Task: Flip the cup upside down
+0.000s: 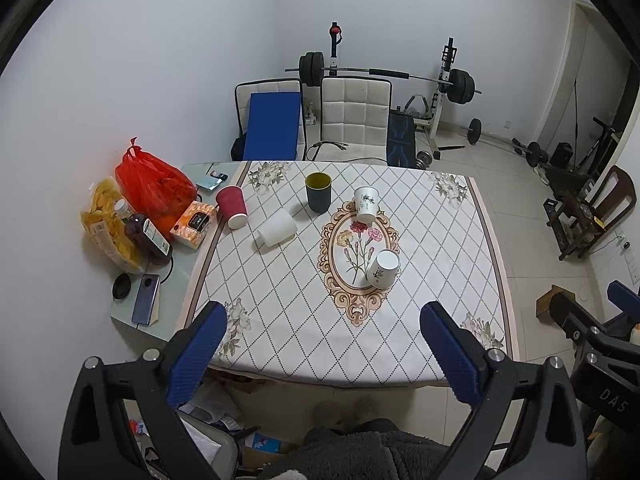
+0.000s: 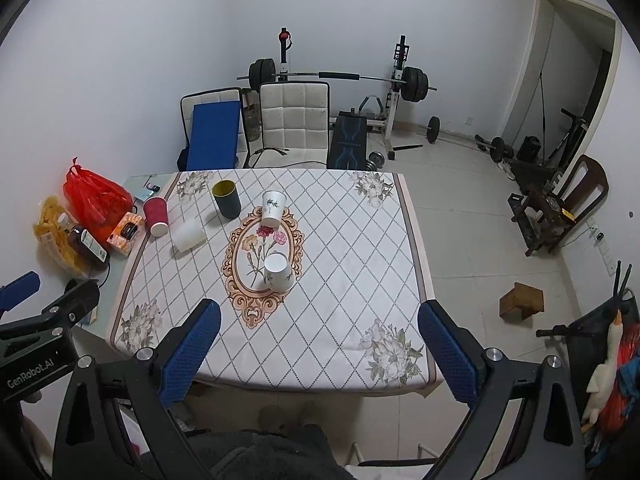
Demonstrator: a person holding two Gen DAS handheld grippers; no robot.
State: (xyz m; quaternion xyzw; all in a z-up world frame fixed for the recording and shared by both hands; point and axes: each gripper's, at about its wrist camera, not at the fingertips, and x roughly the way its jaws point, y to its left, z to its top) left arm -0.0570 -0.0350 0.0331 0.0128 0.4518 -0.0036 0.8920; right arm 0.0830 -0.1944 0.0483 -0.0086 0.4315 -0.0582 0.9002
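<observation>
While both stand released above desk's (image 1: 440, 364) near edge: left gripper (image 1: 324, 328), right gripper (image 2: 320, 326), nothing held. Dark cup (image 1: 318, 192) mouth-up at far centre, others seemingly inverted. Step: pre-approach. Next: reach, side grasp, rotation.

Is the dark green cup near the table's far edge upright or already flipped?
Upright. The dark green cup shows its open mouth and yellowish interior facing up in both wrist views.

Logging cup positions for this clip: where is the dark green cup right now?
The dark green cup stands upright near the table's far edge, left of centre in both wrist views, between the red cup and the far white floral cup.
</observation>
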